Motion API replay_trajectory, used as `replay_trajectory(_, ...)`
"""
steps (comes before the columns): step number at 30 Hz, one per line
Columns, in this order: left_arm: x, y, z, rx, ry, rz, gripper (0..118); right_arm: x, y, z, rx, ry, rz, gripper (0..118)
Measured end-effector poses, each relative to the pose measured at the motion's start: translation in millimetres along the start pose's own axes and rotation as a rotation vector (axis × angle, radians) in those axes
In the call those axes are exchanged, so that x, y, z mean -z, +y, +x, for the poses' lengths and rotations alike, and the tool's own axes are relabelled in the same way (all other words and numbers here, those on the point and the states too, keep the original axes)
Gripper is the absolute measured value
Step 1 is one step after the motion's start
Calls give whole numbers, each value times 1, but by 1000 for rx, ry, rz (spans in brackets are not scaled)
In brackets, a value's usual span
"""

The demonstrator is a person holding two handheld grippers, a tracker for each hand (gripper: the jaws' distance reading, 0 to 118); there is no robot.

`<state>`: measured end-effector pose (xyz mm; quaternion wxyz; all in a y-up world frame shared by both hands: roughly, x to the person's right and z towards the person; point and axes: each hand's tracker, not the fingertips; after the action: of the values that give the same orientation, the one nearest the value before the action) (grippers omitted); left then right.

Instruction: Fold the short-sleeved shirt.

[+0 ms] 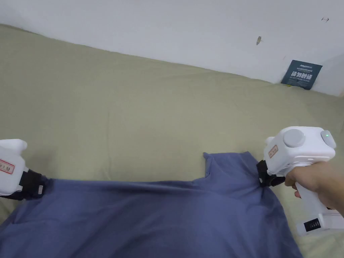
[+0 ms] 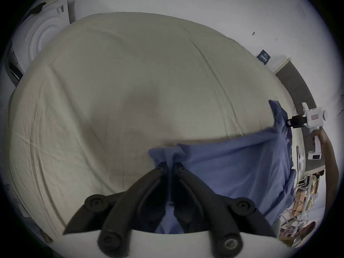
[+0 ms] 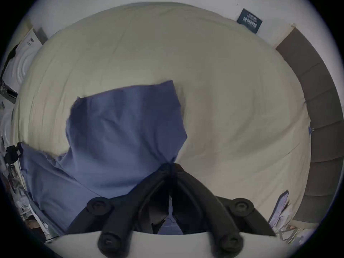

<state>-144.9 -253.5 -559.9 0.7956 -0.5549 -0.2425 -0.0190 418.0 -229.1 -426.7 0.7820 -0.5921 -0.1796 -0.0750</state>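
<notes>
- The shirt [image 1: 158, 215] lies spread across the near part of the bed [image 1: 134, 111], its top edge stretched from left to right.
- The left gripper [image 1: 33, 188] sits at the shirt's left end, jaws closed on the cloth.
- The right gripper [image 1: 265, 178] sits at the right end, just beside a raised flap of the shirt, jaws closed on the cloth.
- The wall [image 1: 184, 30] stands behind the bed.
- A sign [image 1: 301, 74] leans on the wall at the bed's far right edge.

Plain blue shirt [image 1: 161, 215], olive-beige bedsheet [image 1: 117, 111] (unpatterned), white wall [image 1: 168, 27]
</notes>
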Motion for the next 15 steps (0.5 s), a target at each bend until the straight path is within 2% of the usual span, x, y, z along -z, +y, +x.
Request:
replay_trajectory(2, -6, -2, 1, 1, -22, 7, 6, -15, -7, 5, 10, 47, 46, 2)
replay_trajectory(3, -11, -2, 2, 13, -28, 22, 6, -24, -10, 7, 47, 128, 42, 2)
replay_trajectory(4, -16, -1, 4, 28, -34, 32, 6, -35, -15, 6, 66, 152, 64, 2)
replay_trajectory(7, -36, -1, 9, 53, -52, 64, 6, -70, -31, -4, -25, 118, 146, 2)
replay_trajectory(10, -63, -5, 16, 104, -65, 112, 6, -107, -49, -9, -60, 152, 188, 2)
replay_trajectory(12, -84, -10, 19, 143, -77, 142, 6, -132, -64, -12, -109, 150, 236, 2)
replay_trajectory(15, -112, -22, 21, 169, -88, 169, 6, -163, -88, -10, -125, 131, 271, 2)
